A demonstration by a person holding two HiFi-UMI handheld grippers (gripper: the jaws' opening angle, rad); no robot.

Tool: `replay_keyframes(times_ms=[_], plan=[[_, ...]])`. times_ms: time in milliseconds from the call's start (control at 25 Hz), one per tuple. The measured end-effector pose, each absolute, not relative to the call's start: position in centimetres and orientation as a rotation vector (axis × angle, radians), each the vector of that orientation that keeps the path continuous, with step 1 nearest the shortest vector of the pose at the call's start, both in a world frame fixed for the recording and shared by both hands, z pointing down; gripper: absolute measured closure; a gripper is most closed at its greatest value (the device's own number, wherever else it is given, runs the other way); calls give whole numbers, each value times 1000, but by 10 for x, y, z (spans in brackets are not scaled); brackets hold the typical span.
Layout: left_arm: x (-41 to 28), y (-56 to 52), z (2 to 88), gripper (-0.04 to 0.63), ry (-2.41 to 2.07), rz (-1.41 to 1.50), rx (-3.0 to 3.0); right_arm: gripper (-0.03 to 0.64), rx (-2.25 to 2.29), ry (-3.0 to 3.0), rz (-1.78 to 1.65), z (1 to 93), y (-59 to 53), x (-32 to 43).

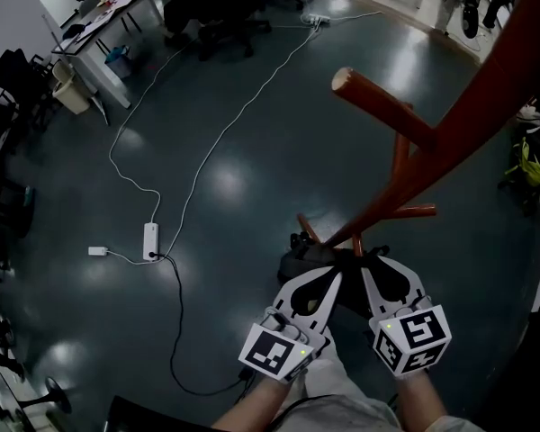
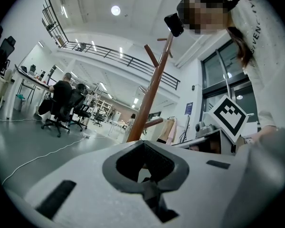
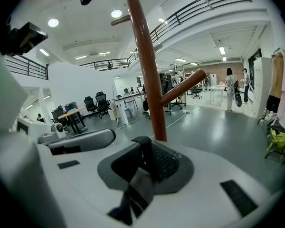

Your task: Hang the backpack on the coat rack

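Observation:
In the head view the red-brown wooden coat rack rises at the right, one peg pointing left, well above my grippers. Below its lower pegs sits the black backpack, mostly hidden behind both grippers. My left gripper and right gripper are side by side, tips at the backpack's top. In the right gripper view the gripper is shut on a black strap, with the pole just ahead. In the left gripper view the gripper is shut on a dark strap, the pole ahead.
A white power strip with long cables lies on the grey floor to the left. Desks and office chairs stand far off, a person seated at one. A yellow-green bag lies at the right. People stand in the distance.

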State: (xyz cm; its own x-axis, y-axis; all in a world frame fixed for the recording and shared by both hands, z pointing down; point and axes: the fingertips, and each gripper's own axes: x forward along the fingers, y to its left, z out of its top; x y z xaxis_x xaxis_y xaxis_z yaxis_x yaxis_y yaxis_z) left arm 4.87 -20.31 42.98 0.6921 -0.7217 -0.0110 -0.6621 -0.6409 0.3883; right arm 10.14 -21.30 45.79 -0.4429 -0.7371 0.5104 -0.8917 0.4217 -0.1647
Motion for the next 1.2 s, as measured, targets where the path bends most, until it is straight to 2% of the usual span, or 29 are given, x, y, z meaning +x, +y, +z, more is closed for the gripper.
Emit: replay_keyframes(times_ms=[1200], plan=[[46, -192, 431, 586, -1109, -233, 2527, 548, 1338, -2209, 679, 455, -209, 109]])
